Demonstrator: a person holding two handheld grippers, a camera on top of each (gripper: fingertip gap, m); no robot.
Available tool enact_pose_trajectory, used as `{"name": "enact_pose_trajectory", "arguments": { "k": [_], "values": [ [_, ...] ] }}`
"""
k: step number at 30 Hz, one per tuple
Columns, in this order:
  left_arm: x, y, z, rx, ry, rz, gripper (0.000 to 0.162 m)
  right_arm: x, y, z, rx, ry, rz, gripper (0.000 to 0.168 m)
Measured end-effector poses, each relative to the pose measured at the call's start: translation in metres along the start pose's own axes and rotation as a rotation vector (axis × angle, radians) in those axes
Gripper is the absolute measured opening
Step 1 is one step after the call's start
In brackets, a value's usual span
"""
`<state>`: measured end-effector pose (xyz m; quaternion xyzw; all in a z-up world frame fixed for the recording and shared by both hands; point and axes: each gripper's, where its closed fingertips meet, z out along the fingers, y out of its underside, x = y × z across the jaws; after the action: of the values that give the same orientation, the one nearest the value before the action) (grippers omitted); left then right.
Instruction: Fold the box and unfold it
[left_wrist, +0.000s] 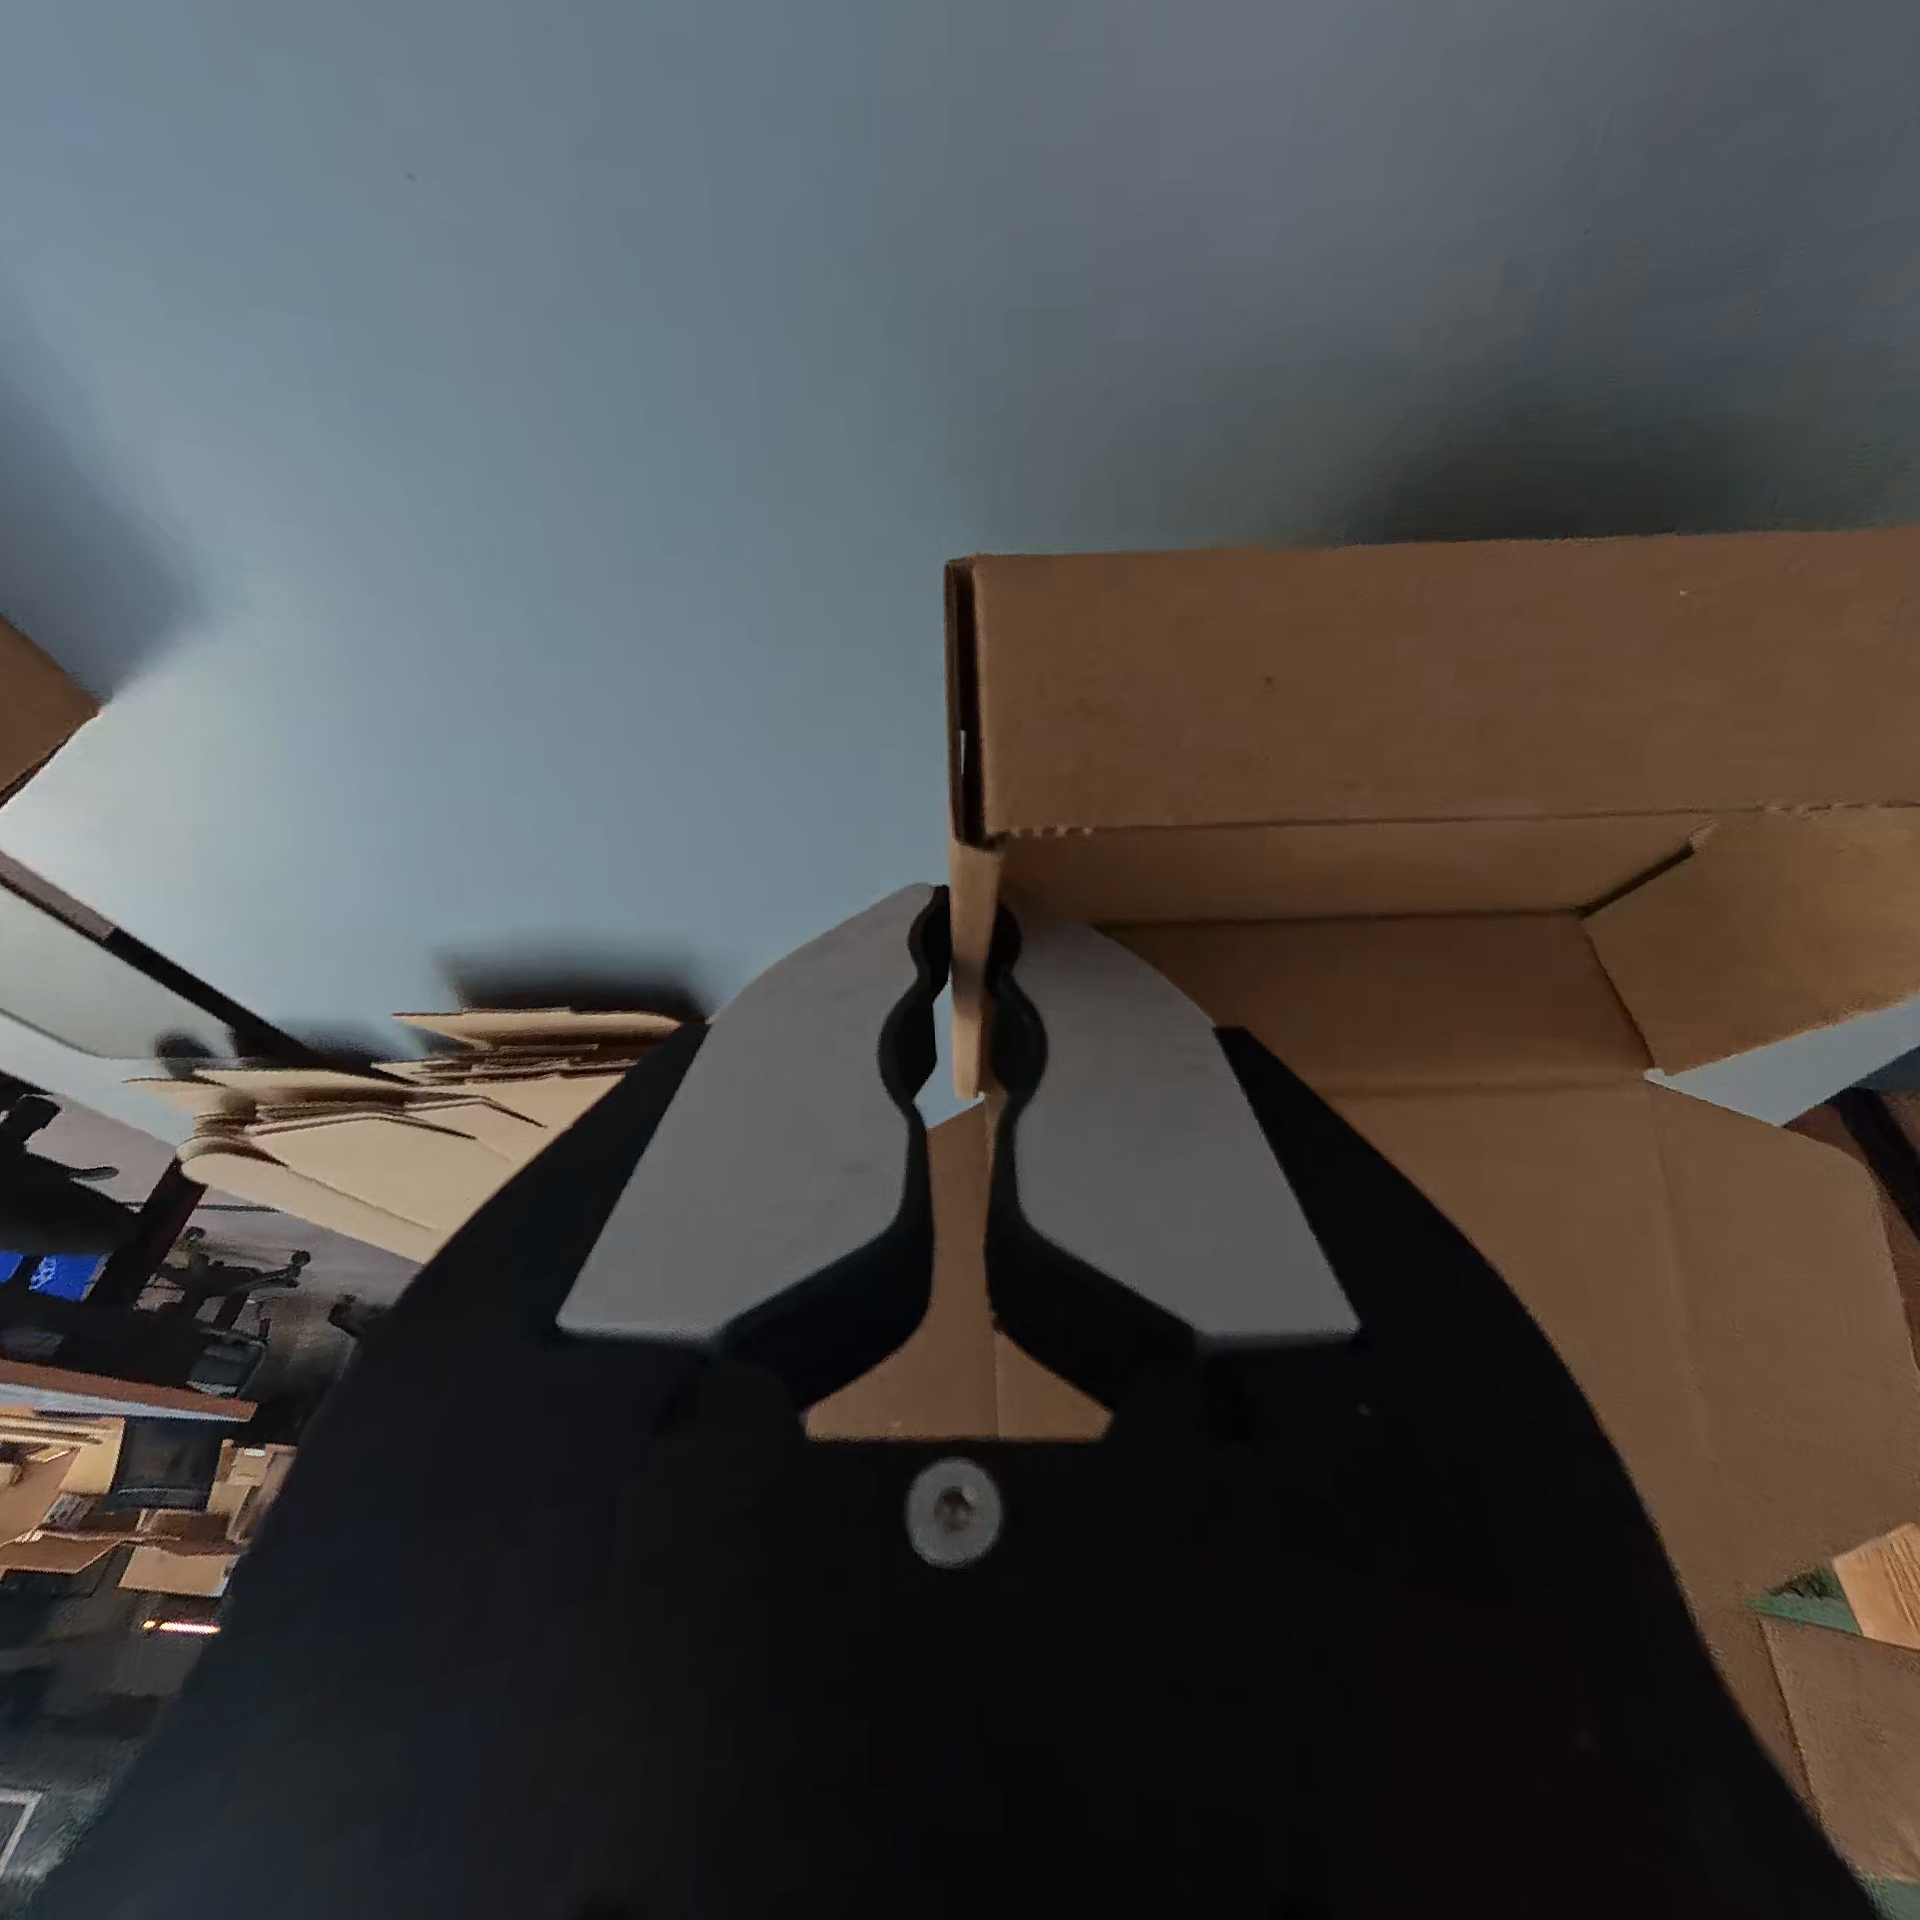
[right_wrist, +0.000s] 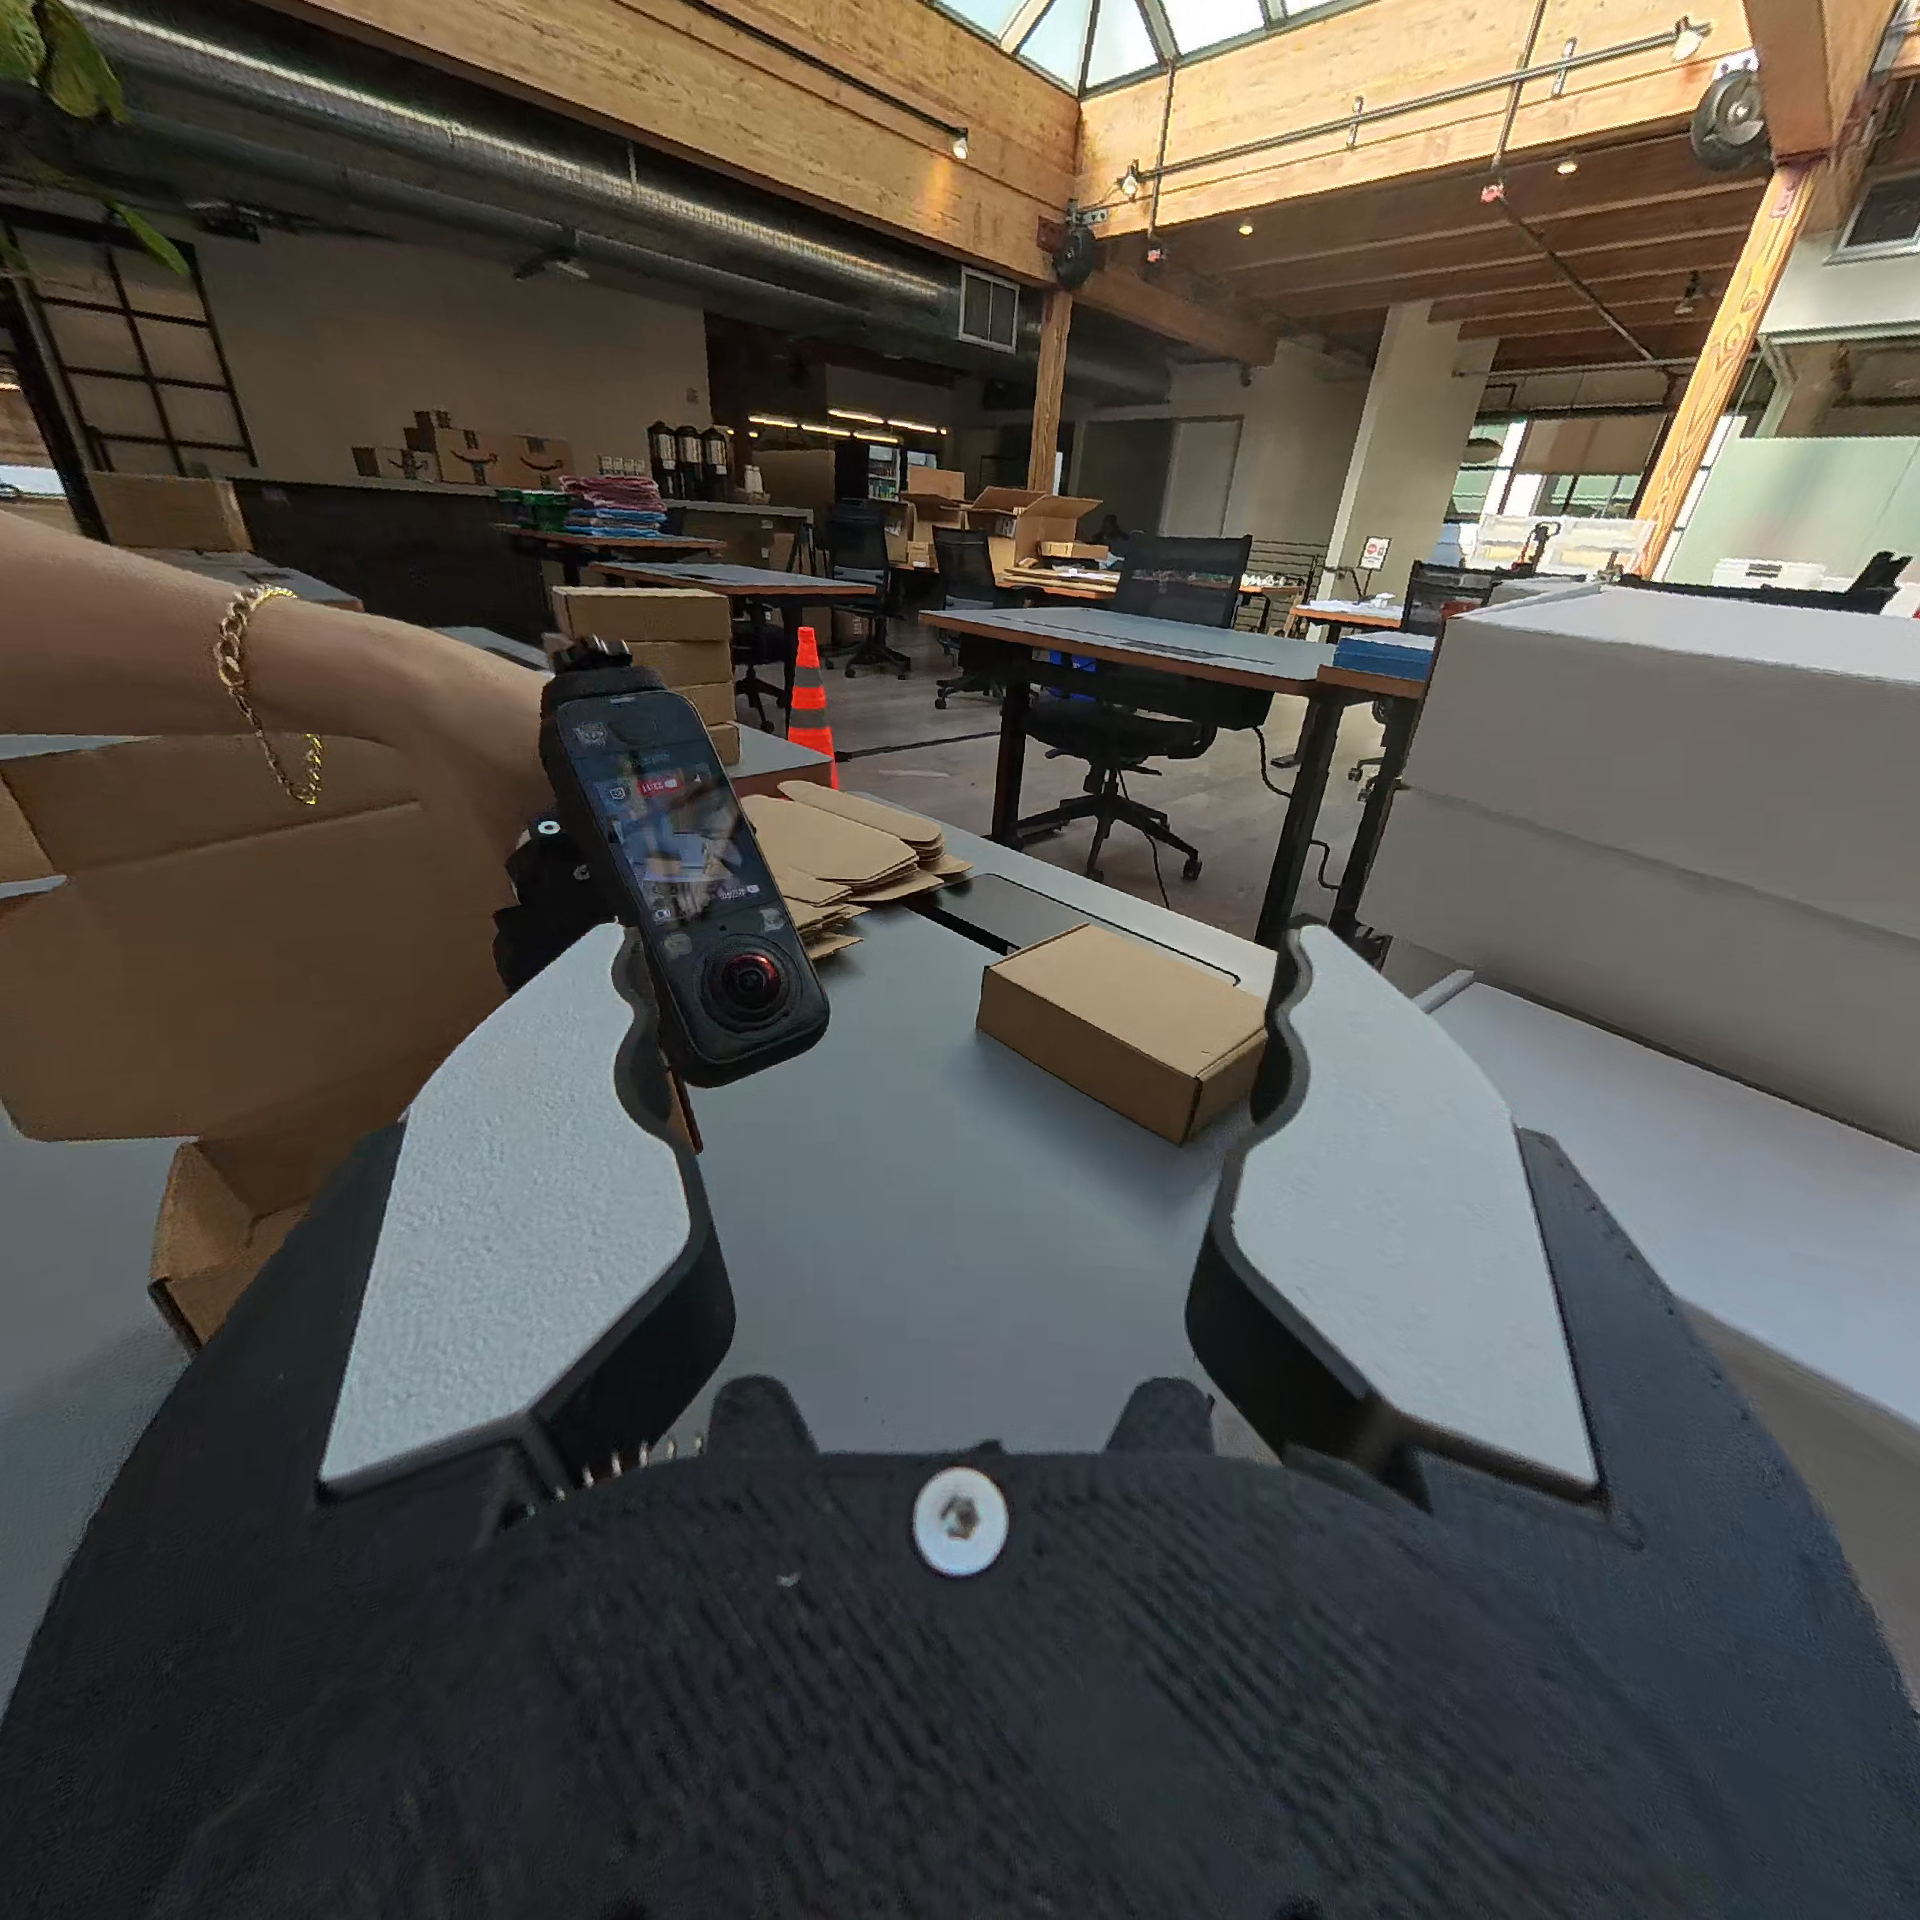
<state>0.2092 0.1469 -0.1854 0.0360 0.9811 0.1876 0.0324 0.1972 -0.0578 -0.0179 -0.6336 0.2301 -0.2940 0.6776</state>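
A brown cardboard box (left_wrist: 1434, 935), partly folded with its lid and flaps open, lies on the grey table (left_wrist: 623, 520). My left gripper (left_wrist: 971, 935) is shut on the upright side flap (left_wrist: 971, 977) at the box's left corner. In the right wrist view the same box (right_wrist: 208, 935) shows at the left, under a person's hand with a gold bracelet (right_wrist: 260, 696) that holds the other gripper and its black camera (right_wrist: 686, 894). My right gripper (right_wrist: 956, 997) is open and empty above the table, to the right of the box.
A closed small cardboard box (right_wrist: 1122, 1023) lies on the table ahead of my right gripper. A stack of flat box blanks (right_wrist: 842, 852) lies behind it and shows in the left wrist view (left_wrist: 416, 1101). Large white boxes (right_wrist: 1662, 790) stand at the right. Desks, chairs and an orange cone (right_wrist: 808, 696) stand beyond.
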Motion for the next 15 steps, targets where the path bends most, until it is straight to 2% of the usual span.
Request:
{"name": "enact_pose_trajectory", "arguments": {
  "k": [2,6,13,15],
  "values": [
    [0.009,-0.005,0.012,-0.049,0.091,-0.009,0.005,0.011,0.002,-0.004,-0.014,0.05,-0.014,0.111],
    [0.014,-0.008,0.028,-0.141,0.153,-0.027,0.005,0.023,0.003,-0.012,-0.016,0.078,0.003,0.11],
    [0.017,-0.014,0.033,-0.215,0.131,0.009,0.006,0.018,0.016,-0.01,-0.085,0.042,-0.022,0.106],
    [0.016,-0.02,0.028,-0.179,0.106,-0.017,0.015,0.01,0.018,-0.008,-0.108,0.013,-0.048,0.107]
  ]
}}
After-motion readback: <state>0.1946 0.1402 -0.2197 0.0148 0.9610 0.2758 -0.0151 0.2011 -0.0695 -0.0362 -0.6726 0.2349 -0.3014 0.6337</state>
